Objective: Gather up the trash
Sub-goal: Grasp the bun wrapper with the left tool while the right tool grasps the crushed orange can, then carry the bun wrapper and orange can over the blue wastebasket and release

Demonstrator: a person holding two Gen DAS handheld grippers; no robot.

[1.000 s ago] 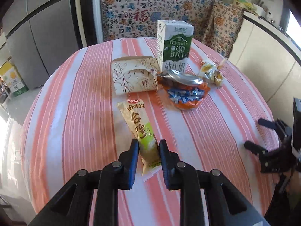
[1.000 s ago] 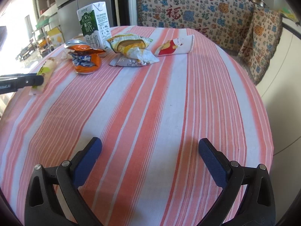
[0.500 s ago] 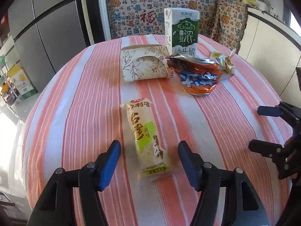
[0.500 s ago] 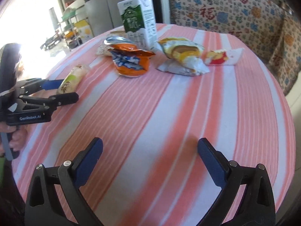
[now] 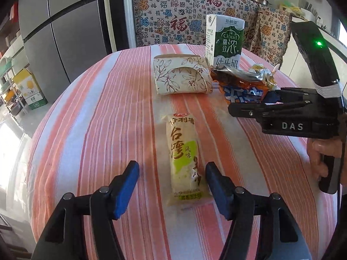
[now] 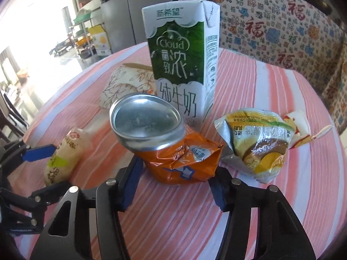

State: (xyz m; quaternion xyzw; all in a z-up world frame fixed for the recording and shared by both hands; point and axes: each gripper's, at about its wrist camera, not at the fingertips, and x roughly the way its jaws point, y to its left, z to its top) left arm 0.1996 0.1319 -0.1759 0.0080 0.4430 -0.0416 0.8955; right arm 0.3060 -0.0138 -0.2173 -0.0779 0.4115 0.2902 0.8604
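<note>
A crushed orange can (image 6: 180,164) lies tilted in front of a green-and-white milk carton (image 6: 182,65). My right gripper (image 6: 175,179) is closing its jaws on the can, and both blue pads touch its sides. In the left wrist view the right gripper (image 5: 249,105) reaches in from the right at the can (image 5: 240,86). A yellow-green snack wrapper (image 5: 184,158) lies flat on the striped tablecloth. My left gripper (image 5: 171,186) stands open astride the wrapper's near end, which sits closer to the right finger. The left gripper (image 6: 48,171) also shows at the left edge of the right wrist view.
A floral paper cup (image 5: 182,75) lies on its side left of the carton (image 5: 225,41). A crumpled yellow snack bag (image 6: 256,145) and a red-white wrapper (image 6: 297,125) lie right of the can. The round table (image 5: 97,130) drops off on all sides; a patterned sofa stands behind.
My left gripper let go of the snack wrapper and opened around it. My right gripper swept left across the table to the can, and its jaws narrowed onto it.
</note>
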